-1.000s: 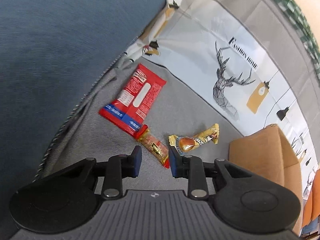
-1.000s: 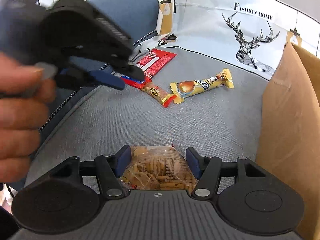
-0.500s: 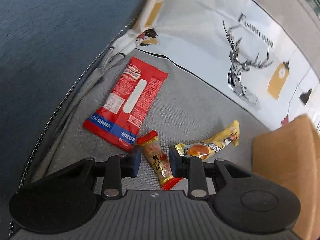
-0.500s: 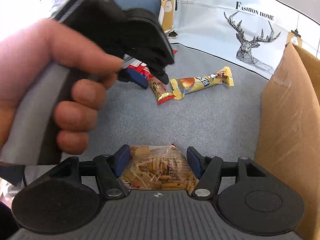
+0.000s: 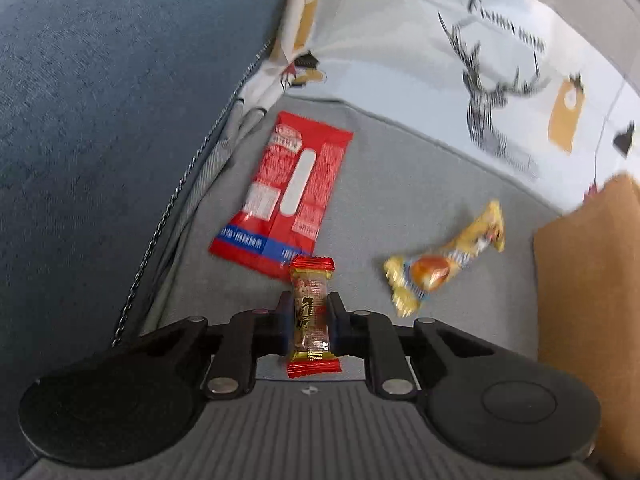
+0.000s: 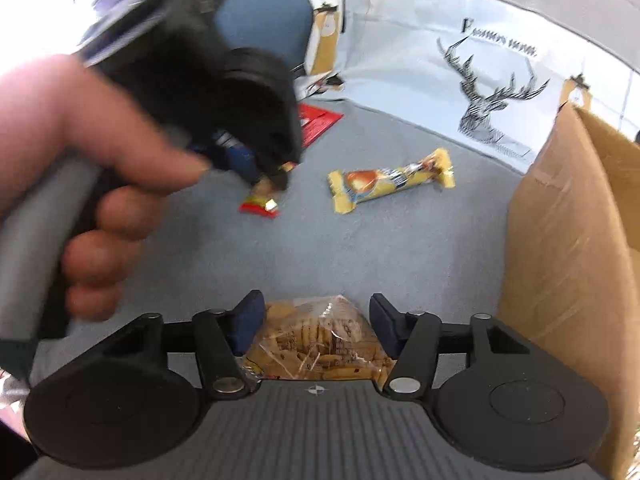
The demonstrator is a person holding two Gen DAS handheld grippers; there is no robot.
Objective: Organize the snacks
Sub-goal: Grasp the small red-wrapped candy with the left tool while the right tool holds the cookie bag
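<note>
My left gripper (image 5: 310, 318) is shut on a small red-ended candy bar (image 5: 311, 316), its fingers pressed on both sides. The bar also shows under the left gripper in the right wrist view (image 6: 262, 200). A flat red snack packet (image 5: 288, 192) lies just beyond it. A yellow wrapped bar (image 5: 442, 262) lies to the right and shows in the right wrist view (image 6: 390, 186). My right gripper (image 6: 316, 324) stands around a clear bag of biscuits (image 6: 316, 344), its jaws about the bag's width apart.
A brown cardboard box (image 6: 572, 256) stands at the right, also seen in the left wrist view (image 5: 592, 288). The grey sofa seat (image 6: 360, 260) carries the snacks. A blue cushion (image 5: 112, 120) rises at the left. A deer-print cloth (image 5: 500, 92) covers the back.
My left gripper moved forward over the small candy bar and closed on it. The right gripper stayed in place around the biscuit bag.
</note>
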